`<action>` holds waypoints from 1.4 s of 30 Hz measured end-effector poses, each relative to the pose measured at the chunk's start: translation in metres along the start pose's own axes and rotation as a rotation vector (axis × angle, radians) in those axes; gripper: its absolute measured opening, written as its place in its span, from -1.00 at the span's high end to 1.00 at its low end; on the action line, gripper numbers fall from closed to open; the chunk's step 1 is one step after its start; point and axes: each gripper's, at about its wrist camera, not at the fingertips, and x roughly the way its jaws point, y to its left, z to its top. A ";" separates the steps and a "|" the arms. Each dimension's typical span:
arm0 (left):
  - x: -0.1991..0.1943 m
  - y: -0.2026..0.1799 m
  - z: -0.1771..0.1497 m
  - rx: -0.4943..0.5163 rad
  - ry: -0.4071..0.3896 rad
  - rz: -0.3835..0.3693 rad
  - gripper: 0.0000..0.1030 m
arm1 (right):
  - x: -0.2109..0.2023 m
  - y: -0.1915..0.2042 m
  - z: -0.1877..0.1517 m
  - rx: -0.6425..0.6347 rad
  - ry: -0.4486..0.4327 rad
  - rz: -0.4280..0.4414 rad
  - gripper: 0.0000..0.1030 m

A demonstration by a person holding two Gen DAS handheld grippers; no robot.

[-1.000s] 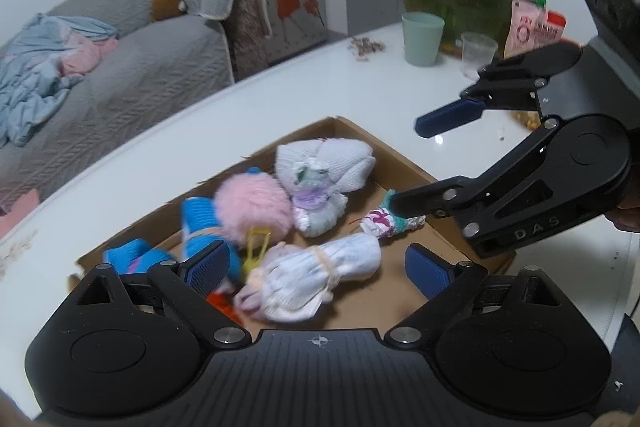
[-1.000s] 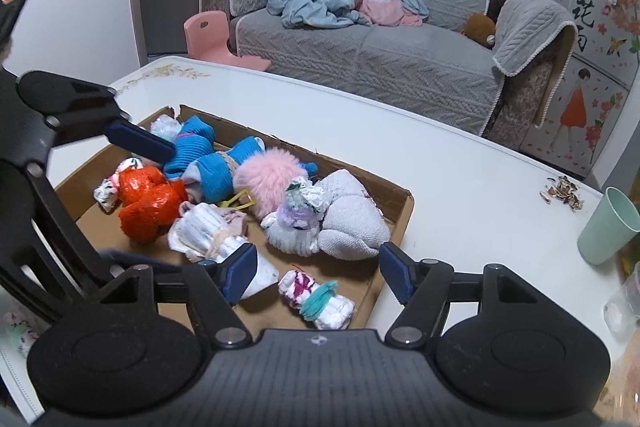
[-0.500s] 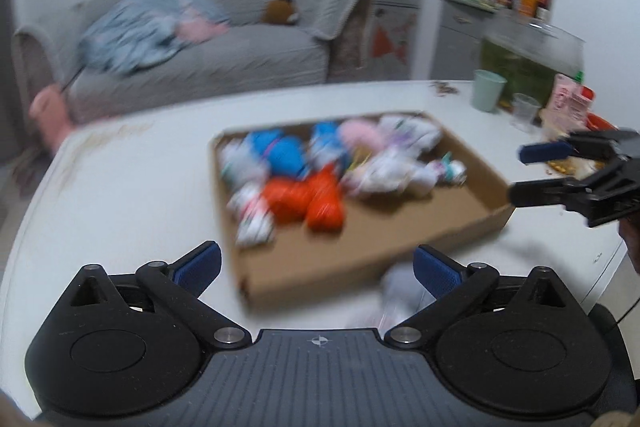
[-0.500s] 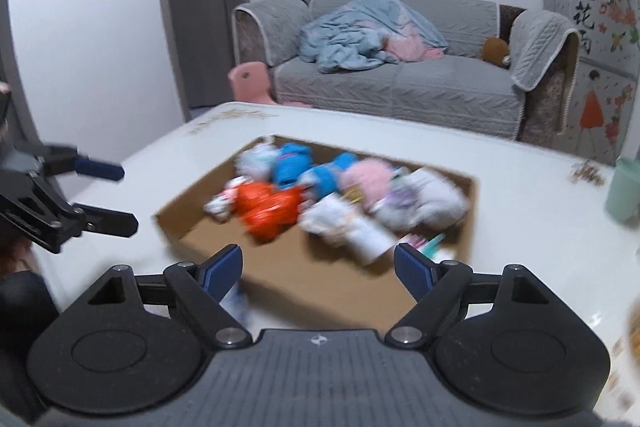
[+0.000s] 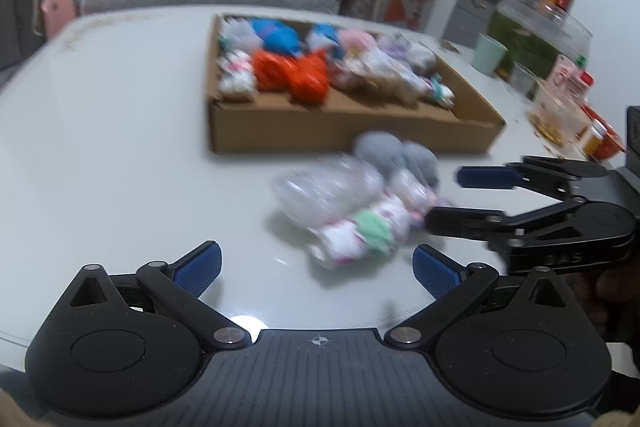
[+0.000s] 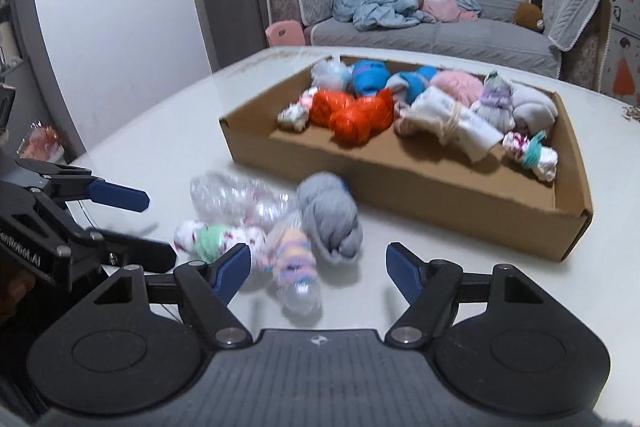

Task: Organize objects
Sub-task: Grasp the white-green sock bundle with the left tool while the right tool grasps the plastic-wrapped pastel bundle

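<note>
A shallow cardboard box (image 6: 400, 183) (image 5: 352, 125) on the white table holds several tied sock bundles, among them orange, blue and pink ones. A small pile lies loose in front of it: a grey bundle (image 6: 328, 215) (image 5: 396, 151), a clear plastic-wrapped one (image 6: 236, 199), a white one with a green band (image 6: 216, 237) (image 5: 360, 231), and a pastel-striped one (image 6: 294, 259). My left gripper (image 5: 318, 267) (image 6: 154, 227) is open wide, just short of the white-green bundle. My right gripper (image 6: 318, 273) (image 5: 444, 197) is open with its jaws closing; the pastel bundle lies between its fingertips, untouched.
A green cup (image 5: 489, 59), a clear cup and snack packets (image 5: 572, 87) stand at the table's right end. Beyond the table are a grey sofa (image 6: 440, 27) with a blue blanket and a pink stool (image 6: 284, 33). The table's near edge runs just below both grippers.
Both grippers have pulled back from over the box to the near side of the table and dropped lower. The loose pile in front of the box has come into view.
</note>
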 end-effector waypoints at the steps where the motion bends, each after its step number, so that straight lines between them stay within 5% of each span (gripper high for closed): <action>1: 0.004 -0.003 -0.002 0.002 0.011 -0.019 -0.97 | 0.002 0.002 -0.002 -0.003 0.005 0.002 -0.32; 5: 0.016 -0.014 -0.004 0.015 0.024 -0.058 -0.97 | 0.004 0.008 -0.009 -0.031 0.007 -0.016 0.04; 7: 0.016 -0.017 -0.005 0.017 0.025 -0.085 -0.96 | 0.002 0.006 -0.014 -0.026 0.008 -0.026 0.06; 9: 0.016 -0.021 -0.007 0.032 0.029 -0.123 -0.96 | -0.006 0.004 -0.017 -0.025 -0.011 -0.026 0.33; 15: 0.013 -0.035 -0.010 0.078 0.011 -0.192 -0.95 | -0.022 -0.011 -0.027 -0.002 -0.024 -0.055 0.35; 23: 0.022 -0.030 -0.006 0.063 0.001 -0.051 -0.96 | -0.033 -0.023 -0.031 -0.009 -0.036 -0.047 0.33; 32: 0.040 -0.048 0.005 0.051 -0.030 -0.002 -0.93 | -0.022 -0.026 -0.026 -0.060 -0.036 -0.026 0.22; 35: 0.041 -0.049 0.007 0.049 -0.039 -0.001 -0.79 | -0.021 -0.027 -0.029 -0.075 -0.029 -0.032 0.24; 39: 0.039 -0.043 0.011 0.026 -0.042 -0.028 -0.20 | -0.022 -0.030 -0.036 -0.064 -0.026 -0.036 0.48; 42: 0.038 -0.039 0.011 0.006 -0.050 -0.035 -0.08 | -0.026 -0.034 -0.038 -0.046 -0.032 -0.035 0.56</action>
